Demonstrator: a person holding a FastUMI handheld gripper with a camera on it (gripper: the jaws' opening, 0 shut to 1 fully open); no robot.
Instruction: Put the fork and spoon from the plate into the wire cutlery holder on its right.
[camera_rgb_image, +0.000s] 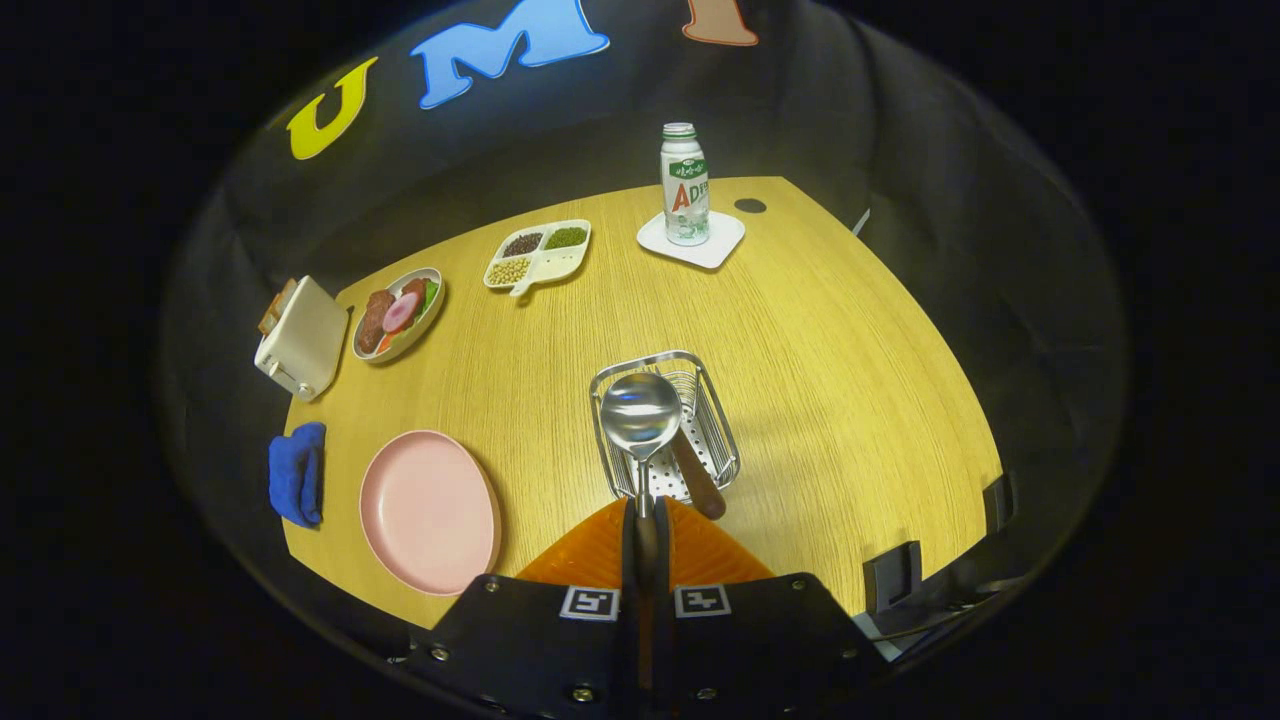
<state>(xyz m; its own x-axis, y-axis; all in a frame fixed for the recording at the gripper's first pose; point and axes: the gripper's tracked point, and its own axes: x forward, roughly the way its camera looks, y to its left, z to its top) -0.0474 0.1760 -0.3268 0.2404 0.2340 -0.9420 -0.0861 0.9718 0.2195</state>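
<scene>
My gripper (645, 515) is shut on the handle of a metal spoon (640, 410), whose shiny bowl is held up over the wire cutlery holder (715, 405). Inside the holder a utensil with a brown wooden handle (697, 482) lies slanted; its head is hidden behind the spoon. The pink plate (430, 510) sits bare on the wooden table to the left of the holder and of my fingers.
A blue cloth (297, 472) lies left of the plate. Farther back stand a white toaster (300, 337), a food plate (398, 312), a divided dish of beans (538, 255), and a bottle (685, 185) on a white coaster (720, 248).
</scene>
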